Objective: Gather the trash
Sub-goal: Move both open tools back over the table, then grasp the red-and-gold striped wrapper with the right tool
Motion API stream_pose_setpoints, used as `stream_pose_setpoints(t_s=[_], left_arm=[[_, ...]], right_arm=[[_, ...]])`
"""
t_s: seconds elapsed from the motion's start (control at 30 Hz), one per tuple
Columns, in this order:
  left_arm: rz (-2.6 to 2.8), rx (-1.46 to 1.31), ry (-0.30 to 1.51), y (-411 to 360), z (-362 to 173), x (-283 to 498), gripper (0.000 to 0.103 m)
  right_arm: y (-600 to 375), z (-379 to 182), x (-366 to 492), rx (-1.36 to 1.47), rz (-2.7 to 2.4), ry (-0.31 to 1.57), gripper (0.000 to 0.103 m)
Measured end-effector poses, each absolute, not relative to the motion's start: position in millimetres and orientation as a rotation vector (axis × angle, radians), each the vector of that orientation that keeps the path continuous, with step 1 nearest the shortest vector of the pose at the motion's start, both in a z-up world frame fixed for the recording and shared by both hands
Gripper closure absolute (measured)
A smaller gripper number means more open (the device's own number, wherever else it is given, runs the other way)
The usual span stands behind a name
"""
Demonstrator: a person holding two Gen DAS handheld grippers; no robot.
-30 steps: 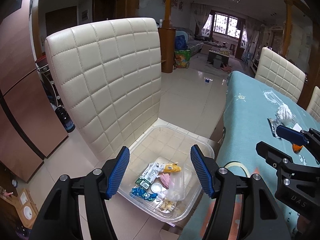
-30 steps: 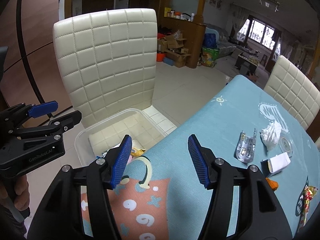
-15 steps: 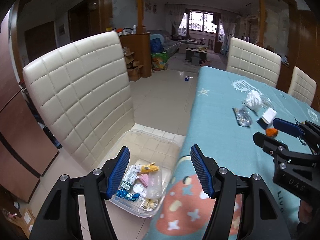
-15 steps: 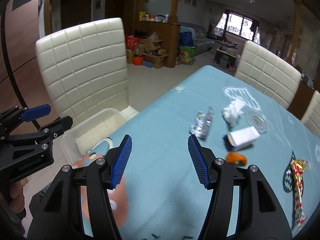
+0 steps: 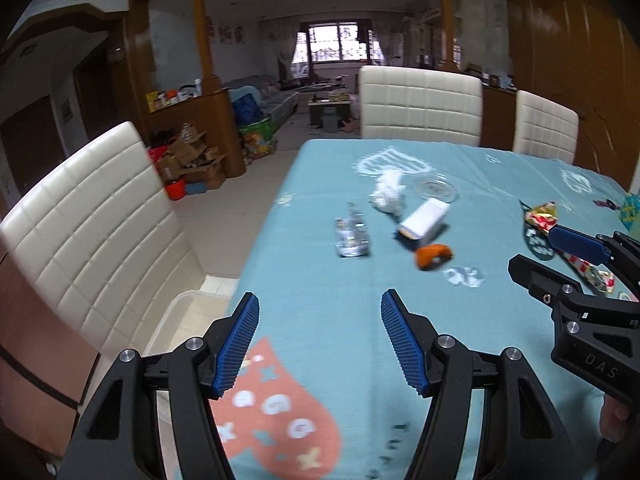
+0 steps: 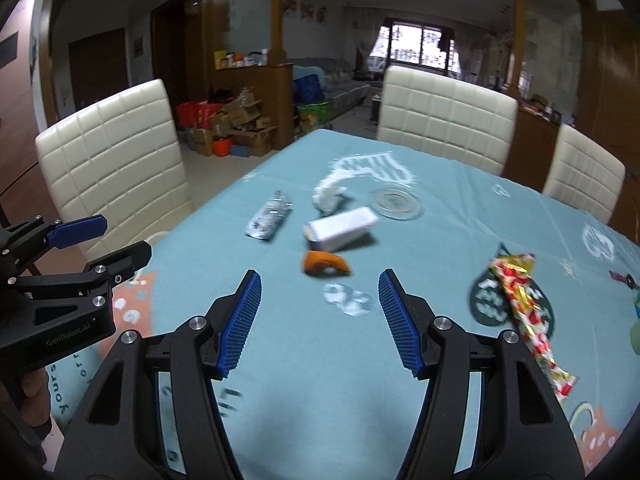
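Trash lies on the teal tablecloth (image 6: pixel 320 380): a silver blister pack (image 6: pixel 270 215) (image 5: pixel 352 232), a crumpled white tissue (image 6: pixel 329 192) (image 5: pixel 387 194), a small white box (image 6: pixel 340 229) (image 5: pixel 425 220), an orange scrap (image 6: pixel 324 263) (image 5: pixel 434 255) and a red-yellow wrapper (image 6: pixel 524 304) (image 5: pixel 542 216). My right gripper (image 6: pixel 318 312) is open and empty, just short of the orange scrap. My left gripper (image 5: pixel 318 340) is open and empty above the table's near left part. The clear plastic bin's rim (image 5: pixel 188 300) shows on the floor by the table edge.
A glass saucer (image 6: pixel 395 201) sits behind the white box. Cream padded chairs stand at the left (image 5: pixel 88 232) and the far side (image 6: pixel 444 116). Cardboard boxes (image 6: pixel 240 128) lie on the floor beyond. The table's left edge drops to tiled floor.
Both grippers have swung right, from over the floor bin to facing the table. The trash items now lie ahead of both. Both jaws stayed open.
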State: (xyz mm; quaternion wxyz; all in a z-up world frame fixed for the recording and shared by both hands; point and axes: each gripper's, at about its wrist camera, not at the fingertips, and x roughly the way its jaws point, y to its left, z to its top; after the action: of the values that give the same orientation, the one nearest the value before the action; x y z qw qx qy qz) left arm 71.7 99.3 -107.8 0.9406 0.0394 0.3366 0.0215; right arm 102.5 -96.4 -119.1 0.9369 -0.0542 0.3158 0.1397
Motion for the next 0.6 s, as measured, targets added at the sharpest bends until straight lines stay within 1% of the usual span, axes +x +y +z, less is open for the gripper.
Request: stream_pose_setpoints(t_s=[0.33, 0.4, 0.5, 0.53, 0.6], left_arm=[[-0.036, 0.157, 0.708, 22, -108, 84, 0.041], [-0.042, 0.169, 0.706, 10, -107, 85, 0.041], [-0.048, 0.182, 0.707, -4, -106, 88, 0.041], [-0.049, 0.183, 0.709, -8, -107, 89, 0.04], [-0.051, 0.184, 0.715, -16, -108, 92, 0.032]], right_arm=[[-178, -125, 104, -0.019, 0.196, 0.655, 0.037], [-191, -127, 105, -0.006, 0.185, 0.656, 0.035], [-207, -129, 107, 0.003, 0.169, 0.658, 0.029], [-210, -130, 107, 0.003, 0.164, 0.658, 0.026], [-218, -131, 109, -0.002, 0.15, 0.657, 0.023]])
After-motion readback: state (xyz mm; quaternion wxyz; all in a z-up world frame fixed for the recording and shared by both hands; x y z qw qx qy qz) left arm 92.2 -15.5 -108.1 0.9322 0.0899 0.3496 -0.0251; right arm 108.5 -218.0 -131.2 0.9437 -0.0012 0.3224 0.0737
